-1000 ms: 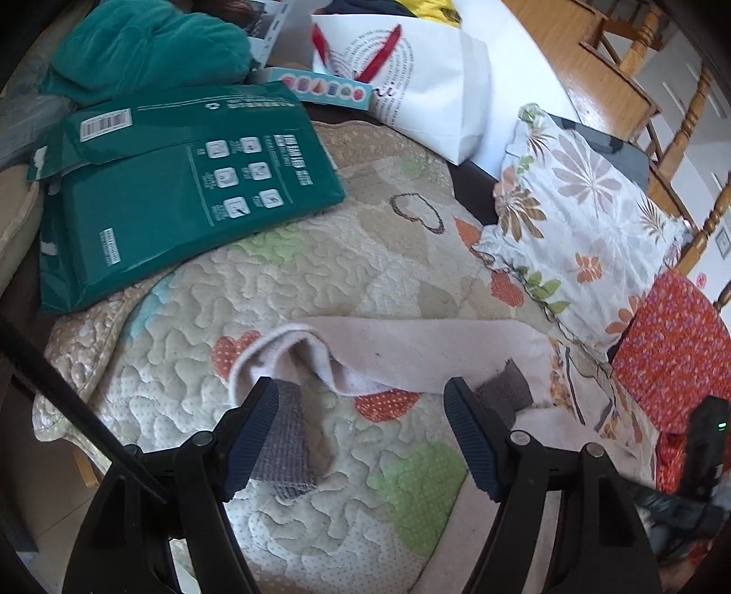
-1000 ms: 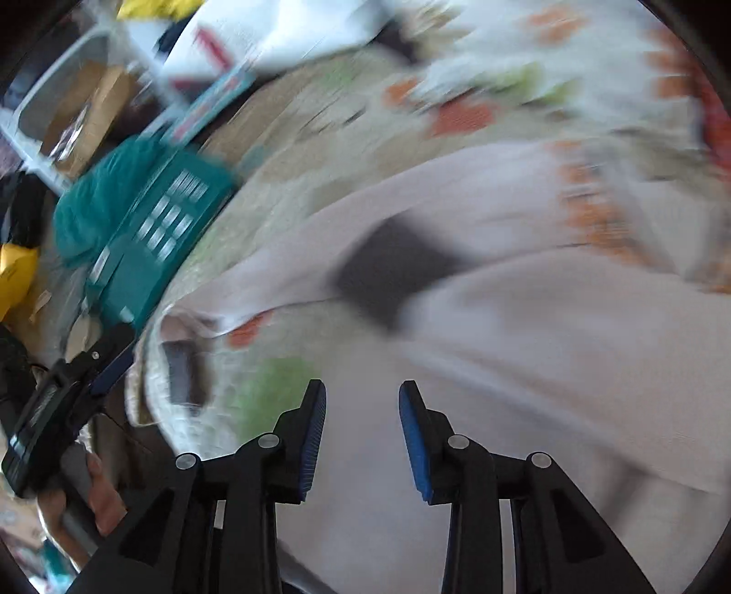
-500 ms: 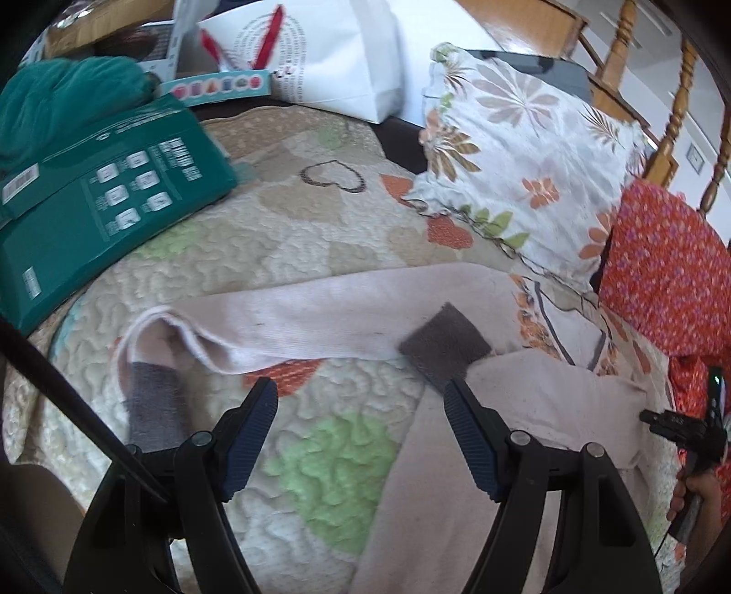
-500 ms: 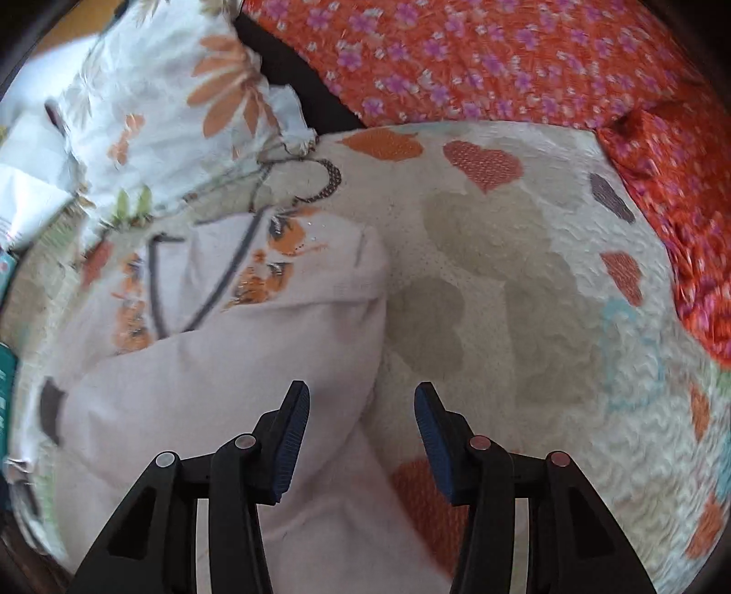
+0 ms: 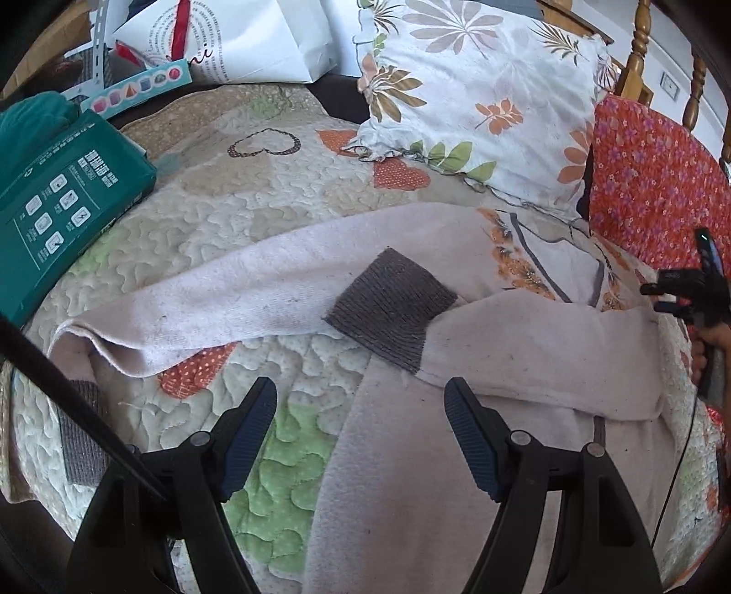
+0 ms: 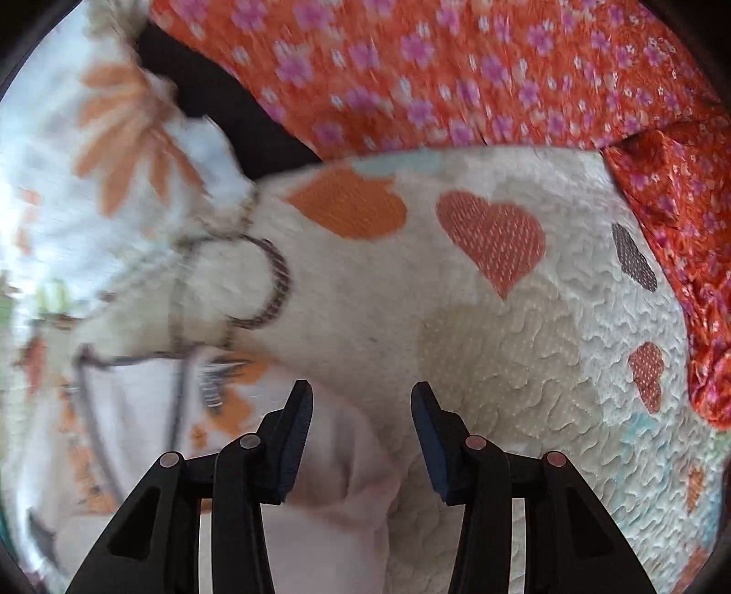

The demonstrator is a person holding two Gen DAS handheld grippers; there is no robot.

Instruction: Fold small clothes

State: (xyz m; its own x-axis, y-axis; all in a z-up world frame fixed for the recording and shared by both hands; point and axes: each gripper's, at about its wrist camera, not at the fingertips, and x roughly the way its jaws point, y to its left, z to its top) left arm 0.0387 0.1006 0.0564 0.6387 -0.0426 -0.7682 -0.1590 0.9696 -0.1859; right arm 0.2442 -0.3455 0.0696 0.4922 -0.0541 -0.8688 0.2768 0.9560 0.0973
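A pale pink sweater (image 5: 457, 457) lies on a quilted heart-pattern bedspread (image 5: 256, 201). One sleeve (image 5: 228, 297) stretches out to the left, its grey cuff (image 5: 80, 438) hanging at the bed's left edge. The other sleeve is folded across the body, ending in a grey cuff (image 5: 388, 310). My left gripper (image 5: 361, 425) is open and empty above the sweater's left side. My right gripper (image 6: 361, 434) is open and empty over the sweater's folded edge (image 6: 347, 484) near its printed front (image 6: 137, 402); it also shows at the right of the left wrist view (image 5: 685, 292).
A green package (image 5: 59, 210) lies at the left, a white paper bag (image 5: 256, 41) behind it. A floral pillow (image 5: 479, 91) and an orange flowered cushion (image 5: 658, 182) lean at the back. The orange cushion (image 6: 457, 68) fills the top of the right wrist view. A wooden bedpost (image 5: 639, 45) stands behind.
My left gripper has swung right from the hanging cuff toward the sweater's body. My right gripper has moved right to the sweater's far edge and opened wider.
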